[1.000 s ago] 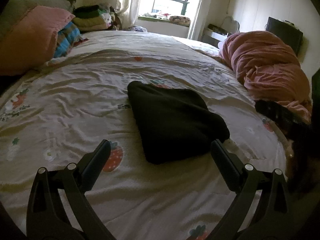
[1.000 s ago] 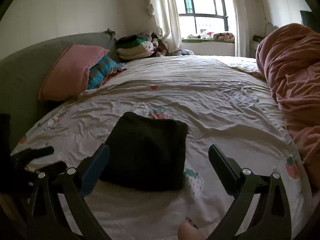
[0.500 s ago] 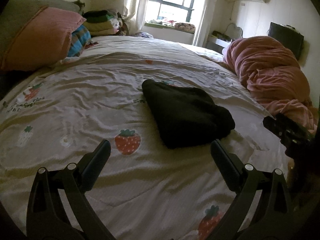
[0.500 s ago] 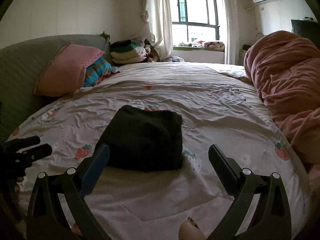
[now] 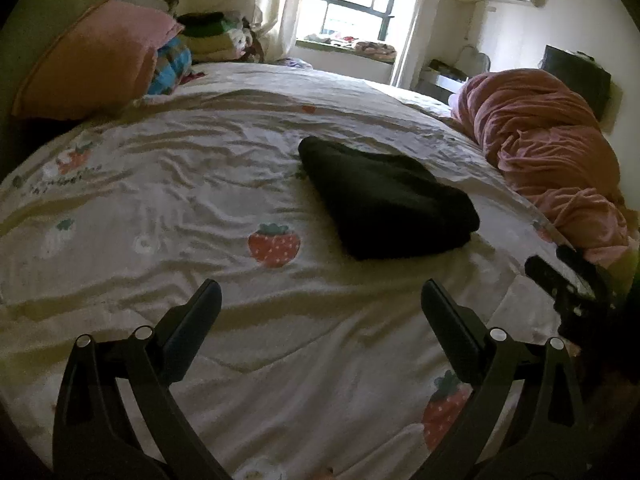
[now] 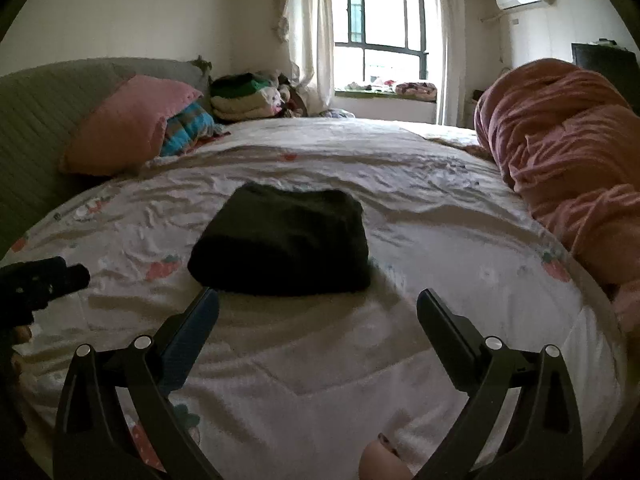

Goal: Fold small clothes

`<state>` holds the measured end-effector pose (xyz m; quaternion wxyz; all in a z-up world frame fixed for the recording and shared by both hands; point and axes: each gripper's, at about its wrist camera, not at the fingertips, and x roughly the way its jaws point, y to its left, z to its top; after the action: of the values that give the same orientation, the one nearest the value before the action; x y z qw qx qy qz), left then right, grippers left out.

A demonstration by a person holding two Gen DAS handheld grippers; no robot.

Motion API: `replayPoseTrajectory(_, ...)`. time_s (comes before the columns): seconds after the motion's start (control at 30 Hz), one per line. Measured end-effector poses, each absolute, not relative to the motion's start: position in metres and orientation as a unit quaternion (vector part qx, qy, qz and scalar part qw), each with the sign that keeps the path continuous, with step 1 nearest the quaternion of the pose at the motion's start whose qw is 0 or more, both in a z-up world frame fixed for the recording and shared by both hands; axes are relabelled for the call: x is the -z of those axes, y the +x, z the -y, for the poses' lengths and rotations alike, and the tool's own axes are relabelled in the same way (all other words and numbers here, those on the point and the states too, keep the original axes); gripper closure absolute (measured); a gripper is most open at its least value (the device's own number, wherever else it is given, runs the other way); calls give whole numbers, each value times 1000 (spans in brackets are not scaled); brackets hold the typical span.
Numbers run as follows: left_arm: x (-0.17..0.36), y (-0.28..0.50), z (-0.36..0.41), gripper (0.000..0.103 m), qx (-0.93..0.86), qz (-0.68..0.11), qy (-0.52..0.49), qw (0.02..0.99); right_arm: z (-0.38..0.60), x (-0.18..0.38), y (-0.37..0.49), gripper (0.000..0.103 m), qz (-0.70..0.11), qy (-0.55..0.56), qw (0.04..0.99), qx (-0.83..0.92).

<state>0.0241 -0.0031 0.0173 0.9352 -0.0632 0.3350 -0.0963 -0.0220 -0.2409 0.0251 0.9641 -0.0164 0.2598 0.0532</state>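
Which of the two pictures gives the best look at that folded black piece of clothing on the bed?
The right wrist view: the folded black garment lies nearly centred and square-on, its near edge just beyond the open fingers. The left wrist view shows the same garment at an angle, off to the right and further away.

The bed (image 6: pixel 400 240) carries a folded black garment (image 6: pixel 284 248), a pink pillow (image 6: pixel 132 124), a pink blanket (image 6: pixel 560 140) and what looks like stacked clothes (image 6: pixel 244 98).

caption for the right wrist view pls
Open right gripper hovers before a folded black garment on the strawberry-print bed.
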Motion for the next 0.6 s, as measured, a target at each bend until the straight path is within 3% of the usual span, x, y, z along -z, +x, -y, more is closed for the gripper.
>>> replayPoseTrajectory(0.6, -6, 23, 1, 9, 83, -348, -61, 932, 224, 1, -23, 4, -311, -26, 948, -56)
